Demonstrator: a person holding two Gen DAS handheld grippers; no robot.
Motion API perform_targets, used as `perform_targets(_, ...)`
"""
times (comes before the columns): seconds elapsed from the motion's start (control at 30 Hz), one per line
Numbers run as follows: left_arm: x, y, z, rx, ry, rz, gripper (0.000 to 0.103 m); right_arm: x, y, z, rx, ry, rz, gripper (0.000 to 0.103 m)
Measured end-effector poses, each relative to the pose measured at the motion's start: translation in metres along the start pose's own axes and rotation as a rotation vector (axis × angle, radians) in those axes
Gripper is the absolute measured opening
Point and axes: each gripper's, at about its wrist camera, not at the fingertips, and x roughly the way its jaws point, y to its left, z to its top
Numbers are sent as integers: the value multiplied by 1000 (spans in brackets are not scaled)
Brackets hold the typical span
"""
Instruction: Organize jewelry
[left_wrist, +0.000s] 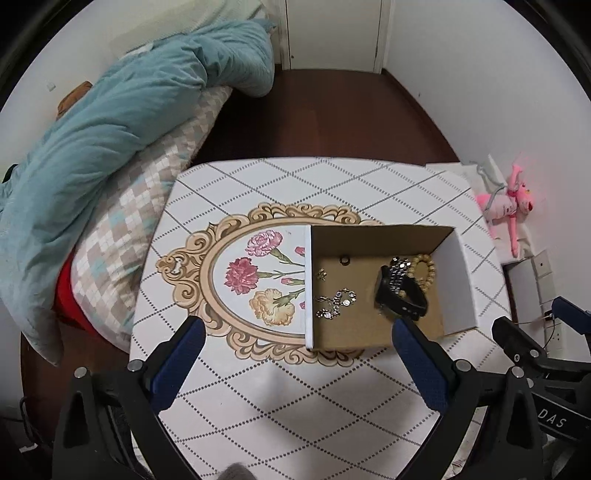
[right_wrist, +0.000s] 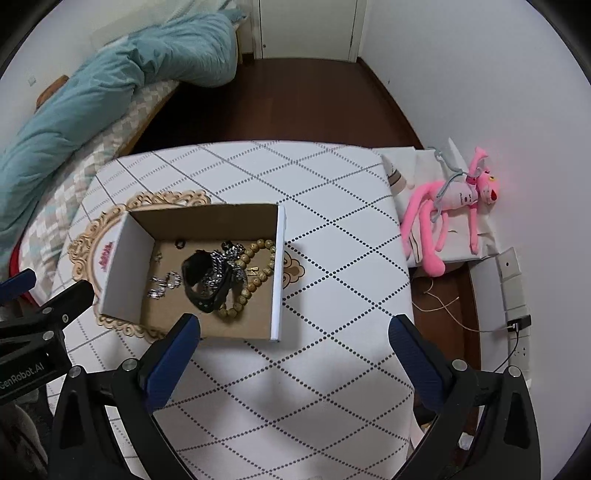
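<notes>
An open cardboard box stands on the white patterned table. Inside lie a black watch, a silver metal band, a wooden bead bracelet, a silver chain bracelet, a small black ring and a small earring. My left gripper is open and empty, above the table in front of the box. My right gripper is open and empty, near the box's front right corner.
A bed with a teal duvet and checked sheet lies left of the table. A pink plush toy lies on white paper at the right wall. Sockets and cables sit on the right. Dark wooden floor is beyond.
</notes>
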Motion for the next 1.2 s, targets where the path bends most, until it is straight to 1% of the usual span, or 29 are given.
perform_targets(0.17,-45,2,-12,4,-79,-2,103,-41,-2,-14,20,-63,-2,103)
perform_targets(0.4,-101,11,-32,-22,-151,-25,103,-110,-2,-38,35,-171,0,103)
perform_targets(0.6,-143,11,-49,-14,-215,-24,103,-167,-2,-57,52,-262,-4,103)
perform_targets(0.83,-177,14,-60,-16,-261,-37,103,-213,-1,-73,53,-335,-19,103)
perform_targets(0.93,-187,15,-62,-15,-265,-49,103,-228,0,-77,54,-356,-20,103)
perform_targets(1.07,-197,14,-64,-6,-270,-49,103,-245,0,-81,61,-387,-26,103)
perform_targets(1.2,-200,15,-65,-7,-268,-47,103,-255,-1,-82,62,-397,-21,103)
